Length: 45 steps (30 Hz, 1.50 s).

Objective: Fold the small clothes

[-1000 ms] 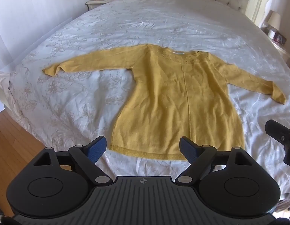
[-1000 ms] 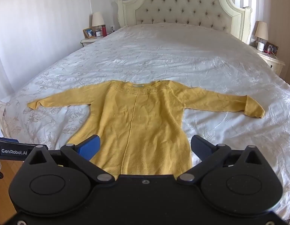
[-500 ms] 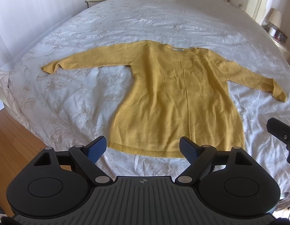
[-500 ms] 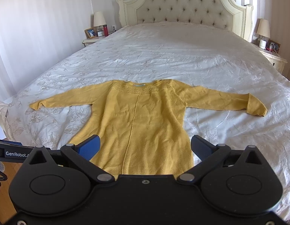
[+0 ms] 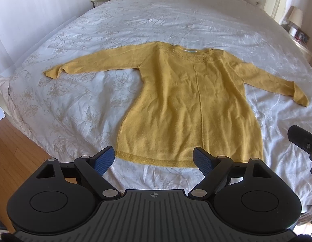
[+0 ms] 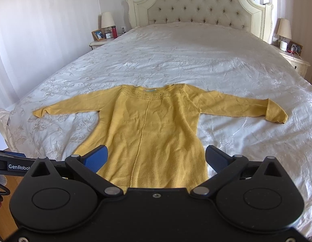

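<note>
A yellow knit sweater (image 5: 188, 104) lies flat on the white bedspread (image 5: 79, 92), neckline away from me, both sleeves spread sideways, hem nearest. The same sweater (image 6: 151, 133) fills the middle of the right wrist view. My left gripper (image 5: 153, 159) hovers open above the hem's left half, with nothing between its blue pads. My right gripper (image 6: 156, 157) stands open over the sweater's lower body, holding nothing. The tip of the right gripper (image 5: 303, 141) shows at the right edge of the left wrist view.
The bed's tufted headboard (image 6: 198, 6) is at the far end. Nightstands with lamps stand on both sides: left nightstand (image 6: 103, 40), right nightstand (image 6: 293, 58). Wooden floor (image 5: 12, 147) lies off the bed's left edge.
The views drift only slightly; the sweater lies unmoved and both grippers stay open.
</note>
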{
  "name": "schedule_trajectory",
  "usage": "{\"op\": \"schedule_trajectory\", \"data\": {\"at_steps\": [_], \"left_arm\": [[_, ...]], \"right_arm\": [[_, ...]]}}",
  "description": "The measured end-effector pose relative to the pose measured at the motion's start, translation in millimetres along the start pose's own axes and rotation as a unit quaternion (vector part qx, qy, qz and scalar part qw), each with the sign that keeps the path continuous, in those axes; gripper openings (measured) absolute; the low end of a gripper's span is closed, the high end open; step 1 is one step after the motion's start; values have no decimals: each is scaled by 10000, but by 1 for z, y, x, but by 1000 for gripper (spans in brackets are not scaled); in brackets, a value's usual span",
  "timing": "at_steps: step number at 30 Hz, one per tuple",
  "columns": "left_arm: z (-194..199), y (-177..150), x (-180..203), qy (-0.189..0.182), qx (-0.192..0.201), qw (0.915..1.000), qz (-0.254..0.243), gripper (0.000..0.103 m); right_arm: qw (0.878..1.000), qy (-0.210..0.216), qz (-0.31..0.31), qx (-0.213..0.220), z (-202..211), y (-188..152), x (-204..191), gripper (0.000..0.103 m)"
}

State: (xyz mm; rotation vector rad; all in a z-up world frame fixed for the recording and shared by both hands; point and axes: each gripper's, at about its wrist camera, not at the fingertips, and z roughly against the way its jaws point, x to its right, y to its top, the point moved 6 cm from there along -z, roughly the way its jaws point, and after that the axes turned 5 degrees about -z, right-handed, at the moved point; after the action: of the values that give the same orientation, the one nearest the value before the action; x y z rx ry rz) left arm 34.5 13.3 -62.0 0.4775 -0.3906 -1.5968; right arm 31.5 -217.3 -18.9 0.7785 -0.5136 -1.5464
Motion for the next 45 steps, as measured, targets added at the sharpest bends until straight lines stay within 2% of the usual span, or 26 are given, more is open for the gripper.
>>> {"op": "schedule_trajectory", "data": {"at_steps": [18,21,23,25,28,30,32,34,36,38,39,40,45], "left_arm": [[-7,1,3,-2,-163,9998,60,84],[-12,0,1,-118,-181,9997,112,78],[-17,-2,0,-247,-234,9994,111,64],[-25,-6,-4,-489,-238,9984,145,55],[-35,-11,-17,-680,-116,9971,314,55],[-44,-13,-26,-604,-65,9976,332,55],[-56,-13,-35,-437,-92,9987,233,55],[-71,-13,-42,-266,-193,9994,51,55],[-90,-13,-50,-119,-333,9993,-135,55],[-107,-13,-54,-103,-415,9987,-288,55],[-116,-15,-57,-104,-451,9982,-368,55],[-124,-15,-59,-96,-481,9979,-429,55],[-160,-18,-67,-242,-470,9962,-685,55]], "right_arm": [[9998,146,-116,-97,-6,1,8,102],[9995,167,-210,-140,-11,1,11,102],[9992,139,-330,-177,-15,0,16,102],[9984,147,-496,-239,-22,-2,22,102],[9967,108,-687,-420,-35,-11,34,102],[9960,2,-722,-533,-45,-17,42,101],[9954,-164,-661,-670,-55,-25,50,96],[9938,-315,-627,-863,-68,-32,59,86],[9914,-464,-672,-1028,-81,-39,70,86],[9887,-613,-704,-1171,-93,-47,82,78],[9868,-699,-701,-1279,-100,-51,87,70],[9850,-739,-704,-1393,-106,-55,92,66],[9744,-794,-1061,-1819,-140,-76,118,62]]}}
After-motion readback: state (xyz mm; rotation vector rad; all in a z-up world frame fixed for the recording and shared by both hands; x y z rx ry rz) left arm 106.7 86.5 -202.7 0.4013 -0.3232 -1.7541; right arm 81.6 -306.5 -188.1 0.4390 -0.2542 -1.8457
